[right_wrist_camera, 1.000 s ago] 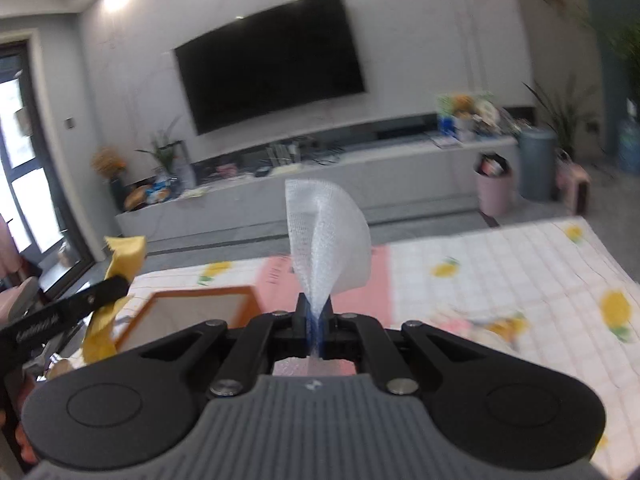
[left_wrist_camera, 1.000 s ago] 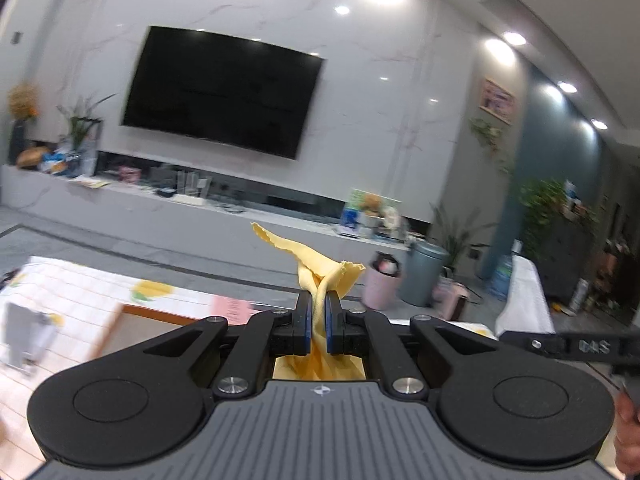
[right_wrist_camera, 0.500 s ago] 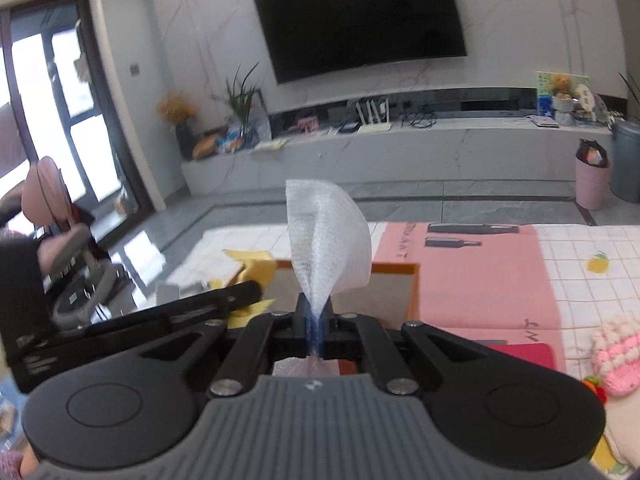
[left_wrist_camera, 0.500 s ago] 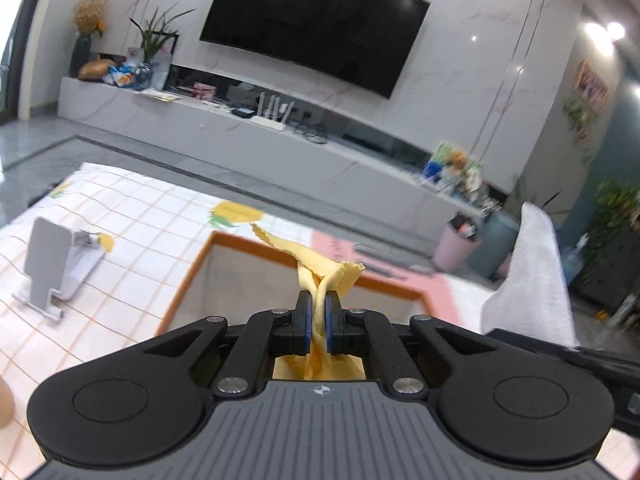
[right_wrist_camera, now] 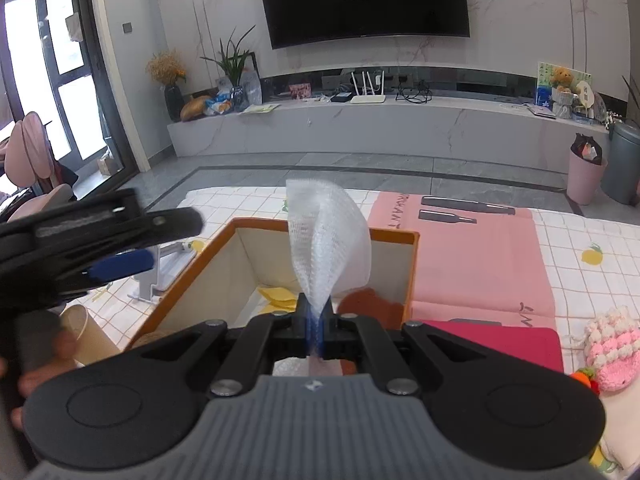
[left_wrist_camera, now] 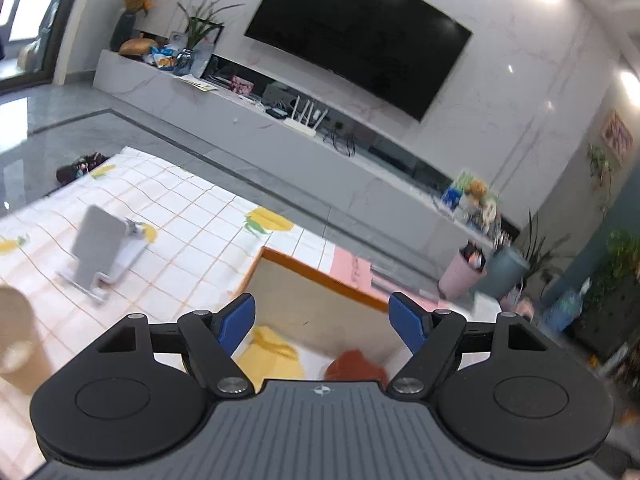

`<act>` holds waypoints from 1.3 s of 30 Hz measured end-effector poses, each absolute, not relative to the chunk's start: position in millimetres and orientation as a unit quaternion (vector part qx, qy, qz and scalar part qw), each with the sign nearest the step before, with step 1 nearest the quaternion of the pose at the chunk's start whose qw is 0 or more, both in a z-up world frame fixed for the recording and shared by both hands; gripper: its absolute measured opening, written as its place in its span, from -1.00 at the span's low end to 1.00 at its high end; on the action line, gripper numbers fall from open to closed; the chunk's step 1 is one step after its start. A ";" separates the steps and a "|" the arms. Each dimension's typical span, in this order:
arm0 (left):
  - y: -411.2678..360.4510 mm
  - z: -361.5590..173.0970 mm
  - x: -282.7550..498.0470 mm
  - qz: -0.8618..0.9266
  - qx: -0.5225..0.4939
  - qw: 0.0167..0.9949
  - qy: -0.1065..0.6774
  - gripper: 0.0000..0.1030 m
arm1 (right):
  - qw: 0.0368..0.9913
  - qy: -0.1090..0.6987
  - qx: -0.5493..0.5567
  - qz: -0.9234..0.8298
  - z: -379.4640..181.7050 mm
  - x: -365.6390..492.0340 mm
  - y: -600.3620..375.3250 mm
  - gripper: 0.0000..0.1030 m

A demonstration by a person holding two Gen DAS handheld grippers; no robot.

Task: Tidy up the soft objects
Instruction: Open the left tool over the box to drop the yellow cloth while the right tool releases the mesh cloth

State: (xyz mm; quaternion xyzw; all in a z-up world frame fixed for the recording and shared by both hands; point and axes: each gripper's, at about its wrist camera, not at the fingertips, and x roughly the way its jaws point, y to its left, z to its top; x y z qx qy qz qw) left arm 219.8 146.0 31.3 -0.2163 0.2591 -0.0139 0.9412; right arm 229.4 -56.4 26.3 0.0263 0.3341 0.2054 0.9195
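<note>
Nearest, the right gripper (right_wrist_camera: 316, 330) is clamped on a white mesh foam sheet (right_wrist_camera: 328, 240) above the orange-rimmed, cream-lined storage box (right_wrist_camera: 412, 264). The left gripper (left_wrist_camera: 322, 320) hangs over the same box with its jaws opening and nothing between them. In the box lie a yellow cloth (left_wrist_camera: 270, 354) and a rust-orange soft item (left_wrist_camera: 352, 364); judging by this, the sheet goes in next, and the pink crocheted toy (right_wrist_camera: 610, 350) on the tablecloth farther right remains.

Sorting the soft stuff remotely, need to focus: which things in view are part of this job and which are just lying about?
Job:
- white mesh cloth, pinched in the right gripper
- yellow cloth, in the box
- orange-rimmed box
- brown soft item, in the box
- pink knitted item
- left gripper, fingers opening, nothing between

Lying about:
- phone stand
- paper cup
- red book
</note>
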 end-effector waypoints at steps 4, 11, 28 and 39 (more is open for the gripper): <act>152.0 34.6 216.2 0.032 -0.154 0.944 0.291 0.74 | 0.911 0.349 0.027 0.216 26.7 246.5 -31.5 -1.00; 176.3 15.2 224.8 0.052 -0.153 0.925 0.343 0.74 | 0.894 0.396 0.010 0.211 -5.9 286.5 18.8 -0.99; 208.0 -8.7 223.5 0.136 -0.166 0.904 0.370 0.70 | 0.862 0.466 -0.046 0.197 -82.6 358.0 92.7 -0.99; 208.2 -3.2 217.7 0.172 -0.144 0.903 0.365 0.68 | 0.854 0.487 -0.078 0.167 -100.9 363.3 100.7 -0.48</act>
